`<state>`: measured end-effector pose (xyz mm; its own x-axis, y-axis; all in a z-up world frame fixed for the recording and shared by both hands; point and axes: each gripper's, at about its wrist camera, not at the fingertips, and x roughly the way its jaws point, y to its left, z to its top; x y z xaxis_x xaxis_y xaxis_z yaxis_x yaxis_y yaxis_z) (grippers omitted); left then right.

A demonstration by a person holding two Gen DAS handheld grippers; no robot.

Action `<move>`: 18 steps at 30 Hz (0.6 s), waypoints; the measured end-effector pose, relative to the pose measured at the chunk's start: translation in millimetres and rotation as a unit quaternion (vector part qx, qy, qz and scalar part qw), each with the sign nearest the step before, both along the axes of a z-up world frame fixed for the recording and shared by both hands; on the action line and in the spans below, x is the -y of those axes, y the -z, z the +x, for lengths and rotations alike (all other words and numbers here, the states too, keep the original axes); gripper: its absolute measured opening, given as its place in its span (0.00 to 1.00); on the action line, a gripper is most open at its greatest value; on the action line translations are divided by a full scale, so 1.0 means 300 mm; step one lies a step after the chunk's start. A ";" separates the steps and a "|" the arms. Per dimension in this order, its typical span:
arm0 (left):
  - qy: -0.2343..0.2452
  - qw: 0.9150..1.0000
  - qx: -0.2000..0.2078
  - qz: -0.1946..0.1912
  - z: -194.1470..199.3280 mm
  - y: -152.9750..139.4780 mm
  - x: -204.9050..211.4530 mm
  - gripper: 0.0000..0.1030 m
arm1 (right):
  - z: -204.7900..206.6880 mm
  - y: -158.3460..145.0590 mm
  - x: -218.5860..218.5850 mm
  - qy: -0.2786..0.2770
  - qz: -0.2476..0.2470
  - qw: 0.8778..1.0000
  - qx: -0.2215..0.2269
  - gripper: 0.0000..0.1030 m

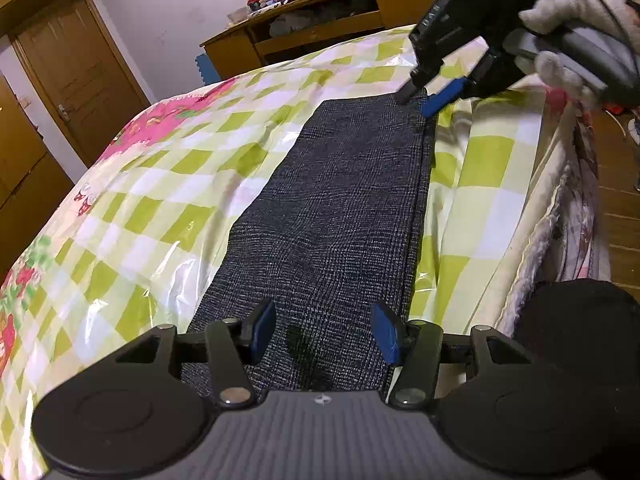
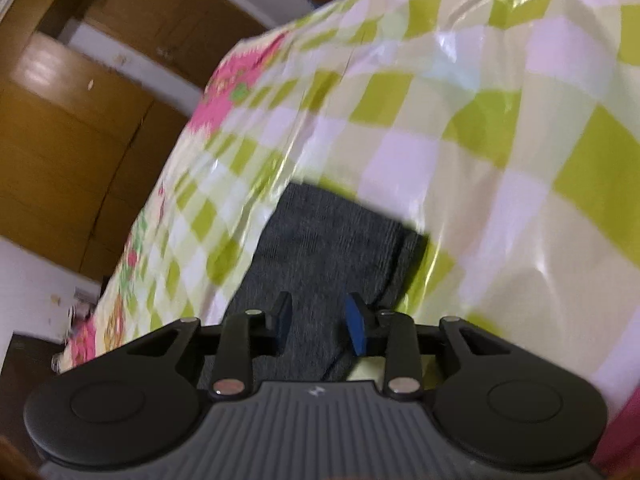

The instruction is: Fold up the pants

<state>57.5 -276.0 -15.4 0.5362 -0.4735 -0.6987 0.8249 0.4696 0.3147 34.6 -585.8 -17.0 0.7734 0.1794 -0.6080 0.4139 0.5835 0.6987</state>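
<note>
**Spotter:** Your left gripper (image 1: pixel 324 330) sits closest to the lens, blue pads spread wide and clear of the cloth, so it is released and hovering over the near end of the dark grey woven pants (image 1: pixel 340 208).

**Trainee:** Largest thing first, though: what carries it all?

**Spotter:** You're working on the bed under a glossy green-and-white checked cover (image 1: pixel 168 184). The pants lie on it as one long narrow strip, seemingly already doubled leg on leg, running from the near edge toward the far edge, close along the right side. I'd say that keeps both ends within your reach for the next fold.

**Trainee:** And my other hand?

**Spotter:** Your right gripper (image 1: pixel 420 98) is at the far end of the strip, over its right-hand corner, held in your white fuzzy-gloved hand (image 1: pixel 572 36). It tilts downward, one dark finger tip on or just above the cloth, the blue pad at the strip's edge. In its own view the pads stand part-way apart with cloth below them, not pinched, so read it as unclenched.

**Trainee:** Why both ends?

**Spotter:** Likely to carry one end over the other. Your left points steeply down along the strip's length.
</note>
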 end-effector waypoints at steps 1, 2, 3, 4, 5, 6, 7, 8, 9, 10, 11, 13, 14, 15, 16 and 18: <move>0.000 1.000 0.000 0.000 0.000 0.000 0.001 0.63 | -0.003 0.002 -0.012 -0.008 0.001 1.000 -0.006 0.31; 0.001 1.000 0.001 0.000 0.000 -0.001 0.000 0.63 | -0.004 0.003 -0.022 -0.014 -0.002 1.000 -0.013 0.30; 0.001 1.000 0.001 0.000 0.000 -0.002 0.000 0.63 | -0.002 0.005 -0.032 -0.019 -0.011 1.000 -0.022 0.29; 0.002 1.000 0.001 0.000 0.000 -0.002 -0.002 0.63 | 0.004 0.010 -0.039 -0.023 -0.019 0.999 -0.033 0.29; 0.002 1.000 0.001 -0.001 0.000 -0.003 -0.003 0.63 | 0.008 0.014 -0.043 -0.025 -0.022 0.999 -0.041 0.29; 0.001 1.000 0.001 -0.002 0.001 -0.002 -0.003 0.63 | 0.012 0.018 -0.044 -0.026 -0.021 0.998 -0.044 0.29; 0.000 1.000 0.000 -0.003 0.001 0.000 -0.003 0.63 | 0.017 0.020 -0.042 -0.025 -0.017 0.999 -0.045 0.30; -0.001 1.000 0.000 -0.003 0.001 0.002 -0.002 0.63 | 0.022 0.022 -0.038 -0.022 -0.009 0.999 -0.040 0.32; -0.002 1.000 0.000 -0.004 0.002 0.002 -0.002 0.63 | 0.028 0.024 -0.037 -0.021 -0.005 0.999 -0.037 0.34; -0.002 1.000 -0.001 -0.004 0.003 0.002 -0.004 0.63 | 0.038 0.027 -0.039 -0.023 -0.007 0.999 -0.039 0.34; -0.002 1.000 0.000 -0.004 0.003 0.001 -0.004 0.63 | 0.047 0.032 -0.042 -0.026 -0.009 0.999 -0.045 0.34; -0.002 1.000 0.000 -0.004 0.000 0.000 -0.005 0.63 | 0.049 0.027 -0.047 -0.032 -0.010 0.998 -0.044 0.36; -0.003 1.000 -0.001 -0.004 0.001 0.001 -0.005 0.63 | 0.045 0.020 -0.052 -0.035 -0.008 0.999 -0.040 0.37; -0.003 1.000 -0.001 -0.004 0.000 0.002 -0.005 0.63 | 0.040 0.016 -0.055 -0.037 -0.002 0.999 -0.037 0.37; -0.002 1.000 0.000 -0.004 0.000 0.002 -0.005 0.63 | 0.033 0.014 -0.056 -0.041 0.009 0.999 -0.034 0.37; -0.002 1.000 0.001 -0.003 0.000 0.001 -0.005 0.63 | 0.027 0.014 -0.067 -0.050 0.018 0.998 -0.036 0.37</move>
